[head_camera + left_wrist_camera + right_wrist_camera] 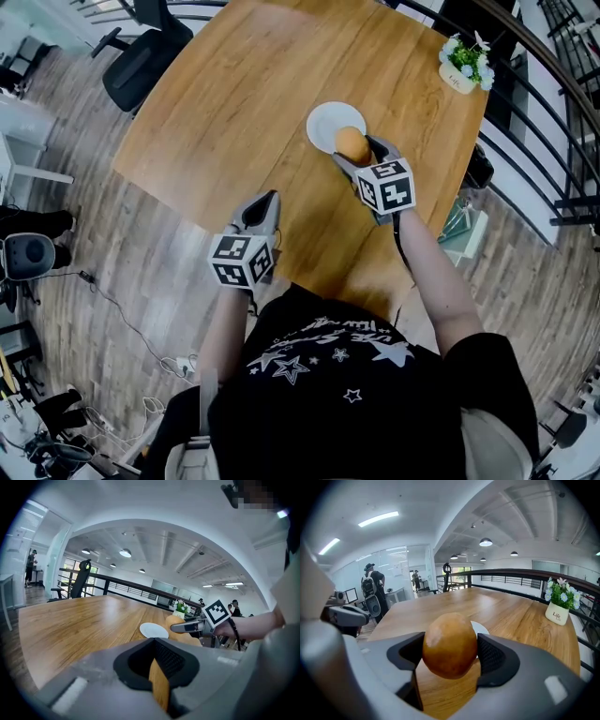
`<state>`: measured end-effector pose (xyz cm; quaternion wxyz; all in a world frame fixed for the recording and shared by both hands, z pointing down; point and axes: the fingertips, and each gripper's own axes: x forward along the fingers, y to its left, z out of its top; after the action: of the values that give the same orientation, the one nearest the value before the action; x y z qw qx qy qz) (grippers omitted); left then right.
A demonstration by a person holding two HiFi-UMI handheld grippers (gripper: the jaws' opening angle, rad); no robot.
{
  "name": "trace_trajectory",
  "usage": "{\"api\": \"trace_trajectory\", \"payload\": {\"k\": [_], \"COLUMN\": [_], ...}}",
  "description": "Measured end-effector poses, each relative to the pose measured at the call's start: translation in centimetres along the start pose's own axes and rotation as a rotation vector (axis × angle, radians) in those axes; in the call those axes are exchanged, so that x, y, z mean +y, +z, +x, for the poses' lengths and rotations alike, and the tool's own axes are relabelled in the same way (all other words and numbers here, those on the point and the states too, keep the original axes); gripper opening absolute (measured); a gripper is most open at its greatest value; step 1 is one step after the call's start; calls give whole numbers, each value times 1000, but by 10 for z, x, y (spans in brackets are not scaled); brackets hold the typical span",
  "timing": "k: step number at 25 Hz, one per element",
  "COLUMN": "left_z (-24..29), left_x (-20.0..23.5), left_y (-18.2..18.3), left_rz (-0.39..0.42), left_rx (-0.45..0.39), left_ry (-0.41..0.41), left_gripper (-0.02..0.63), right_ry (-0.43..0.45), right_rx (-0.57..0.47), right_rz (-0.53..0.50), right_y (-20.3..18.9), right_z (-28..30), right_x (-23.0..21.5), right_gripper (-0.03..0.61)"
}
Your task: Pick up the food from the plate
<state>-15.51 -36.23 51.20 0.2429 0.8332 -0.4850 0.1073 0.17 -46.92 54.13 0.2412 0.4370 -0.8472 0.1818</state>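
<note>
While the right tool (364,157) reaches out over the wooden worktop (225,122), its jaws are clamped on the food (352,143), one pad on each side. Food is a round golden-brown piece, smooth skin, and it fills the gap between the jaws in the right gripper view (449,645). It is held up off the white plate (323,127), at the plate's near rim. The right gripper view shows bare worktop under it and the plate just behind it. Plate sits around the middle of the worktop, toward the right, and looks bare.

Left tool (262,208) is near the worktop's near edge, well apart from the plate, pointing toward it. Its jaws are drawn together at the tips, with only a thin sliver of wood showing between them in the left gripper view. Nothing is held in it. That view also catches the food (174,619) beside the plate (153,630), gripped by the right tool.

A small white pot of flowers (466,64) stands at the far right corner of the worktop, well apart from the plate. An office chair (141,58) is off the far left edge.
</note>
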Motion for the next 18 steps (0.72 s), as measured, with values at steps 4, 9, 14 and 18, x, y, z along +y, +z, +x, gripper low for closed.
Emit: {"api": "trace_trajectory", "payload": {"k": [4, 9, 14, 18], "left_z": [-16, -34, -52, -66], "left_x": [-11, -28, -46, -60], "left_y": [-4, -11, -13, -19], "left_rz": [-6, -6, 3, 4], "left_rx": [-13, -29, -53, -64], "left_ry": [7, 19, 33, 40], "left_gripper": [2, 2, 2, 2], "right_ry": [-1, 13, 33, 40], "right_rx": [-15, -35, -58, -57], "right_rz": [14, 7, -3, -16], "right_y": [-4, -10, -14, -21], "right_z": [-19, -45, -71, -90], "right_x": [4, 15, 23, 29], "right_gripper": [344, 344, 344, 344]}}
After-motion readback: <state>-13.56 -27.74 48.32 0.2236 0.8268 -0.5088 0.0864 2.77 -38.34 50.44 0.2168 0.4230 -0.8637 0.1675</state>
